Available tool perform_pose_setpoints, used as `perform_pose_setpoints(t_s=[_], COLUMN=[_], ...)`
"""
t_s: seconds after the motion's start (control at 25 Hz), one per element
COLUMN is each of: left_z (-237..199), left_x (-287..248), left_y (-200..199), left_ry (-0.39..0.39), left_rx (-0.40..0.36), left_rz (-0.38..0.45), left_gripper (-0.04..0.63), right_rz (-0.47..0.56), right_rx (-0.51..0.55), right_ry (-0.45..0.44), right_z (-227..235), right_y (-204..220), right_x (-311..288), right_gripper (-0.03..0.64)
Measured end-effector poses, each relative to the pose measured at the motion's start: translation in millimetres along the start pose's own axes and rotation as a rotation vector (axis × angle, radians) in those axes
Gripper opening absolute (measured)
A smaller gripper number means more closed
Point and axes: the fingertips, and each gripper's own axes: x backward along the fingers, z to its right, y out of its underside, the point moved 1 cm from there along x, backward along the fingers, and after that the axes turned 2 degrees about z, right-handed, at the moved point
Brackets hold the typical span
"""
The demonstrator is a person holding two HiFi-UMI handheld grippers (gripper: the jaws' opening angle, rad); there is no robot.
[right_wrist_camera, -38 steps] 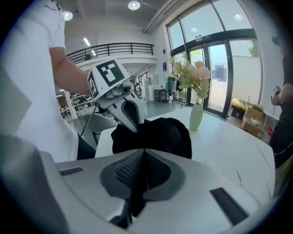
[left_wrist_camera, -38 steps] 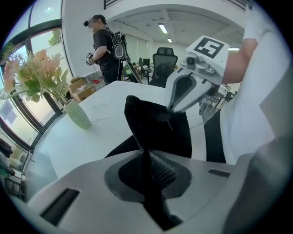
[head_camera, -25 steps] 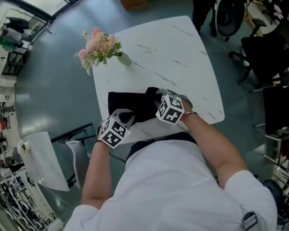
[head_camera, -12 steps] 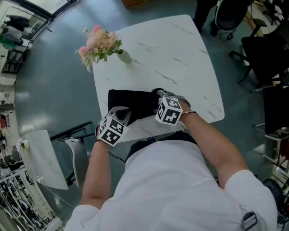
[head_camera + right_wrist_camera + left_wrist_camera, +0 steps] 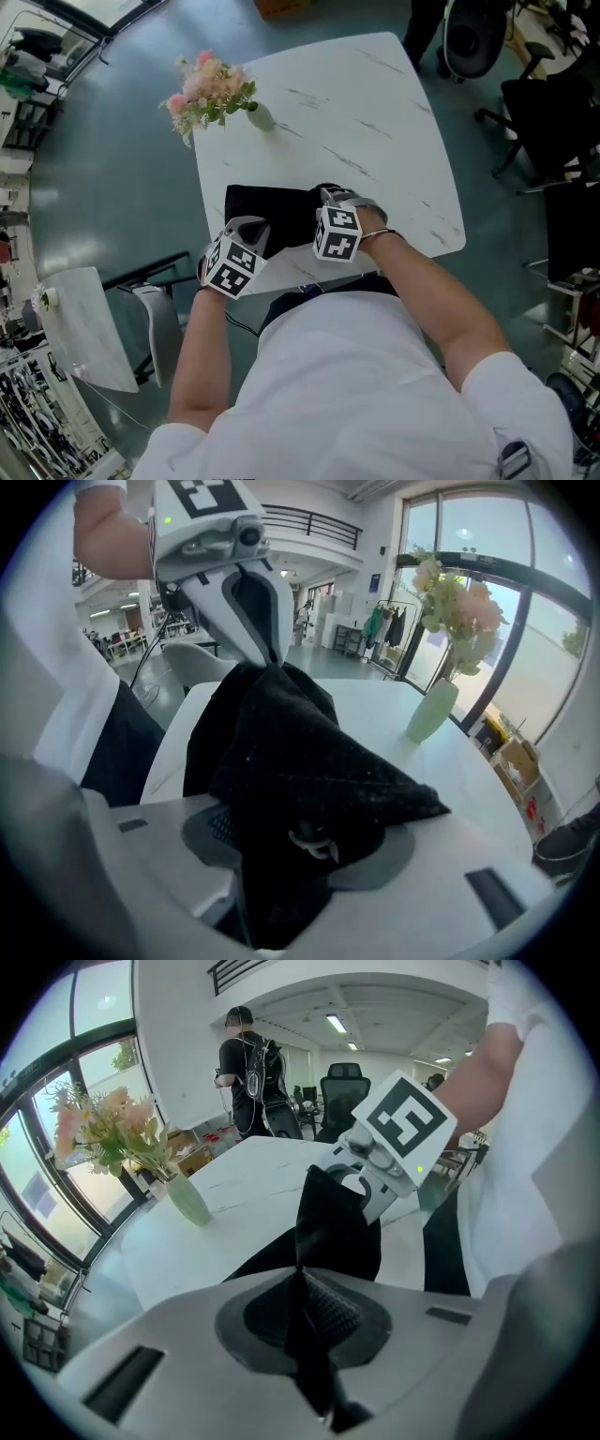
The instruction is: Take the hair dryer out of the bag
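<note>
- Bag [image 5: 281,216], black cloth, lies on the near part of the white marble-patterned table [image 5: 356,122], the biggest thing in view. It is close to the near edge and left of the table's middle. The hair dryer cannot be made out in any view.
- The person in a white shirt [image 5: 366,394] stands at the near edge, both forearms reaching over it to the bag.
- Dark office chairs [image 5: 473,37] stand on the grey floor beyond the far right corner of the table. In the left gripper view another person [image 5: 248,1072] stands far off.
- The left gripper [image 5: 258,227] is at the bag's near left corner. Its own view shows the jaws pressed together on a thin upright fold of the black cloth [image 5: 337,1232].
- The right gripper [image 5: 333,197] is at the bag's right end, just beside the left one. Its jaws have just been opening and now stand wide apart. A bunched lump of the bag [image 5: 300,761] sits between them and spills over the pads without being pinched.
- Pink and cream flowers [image 5: 208,92] stand in a pale green vase [image 5: 260,116] at the far left corner, well apart from the bag.
- A small pale metal loop [image 5: 314,841] shows on the cloth between the right jaws.
</note>
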Motion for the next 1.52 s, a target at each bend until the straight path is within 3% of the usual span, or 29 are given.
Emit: perform_pose_setpoints(t_s=[0.08, 0.16, 0.28, 0.36, 0.48, 0.56, 0.76, 1.2, 1.4, 1.52], left_z=[1, -3, -26, -52, -93, -112, -126, -142, -135, -136], left_x=[0, 5, 23, 34, 42, 39, 9, -34, -49, -49], left_y=[1, -3, -7, 4, 44, 71, 93, 91, 92, 94], left_ry=[0.01, 0.008, -0.027, -0.085, -0.203, -0.237, -0.104, 0.048, 0.125, 0.09], left_rx=[0.029, 0.101, 0.262, 0.372, 0.541, 0.651, 0.874, 1.066, 1.148, 1.12], left_rz=[0.019, 0.079, 0.198, 0.232, 0.159, 0.113, 0.173, 0.231, 0.219, 0.204], left_gripper=[0.029, 0.092, 0.115, 0.115, 0.115, 0.114, 0.115, 0.133, 0.132, 0.048], right_rz=[-0.037, -0.072, -0.116, -0.137, -0.146, -0.137, -0.138, -0.179, -0.197, -0.206], right_rx=[0.028, 0.052, 0.091, 0.124, 0.166, 0.175, 0.14, 0.127, 0.149, 0.156], right_ry=[-0.009, 0.0, 0.031, 0.054, 0.075, 0.071, 0.069, 0.089, 0.098, 0.093], right_z=[-4, -4, 0, 2, 4, 6, 3, 5, 13, 16], right_y=[2, 8, 17, 21, 20, 20, 29, 30, 30, 29], right_x=[-10, -19, -28, -30, -28, -24, -18, -18, -19, -19], right_gripper=[0.232, 0.236, 0.249, 0.249, 0.207, 0.179, 0.172, 0.172, 0.173, 0.173])
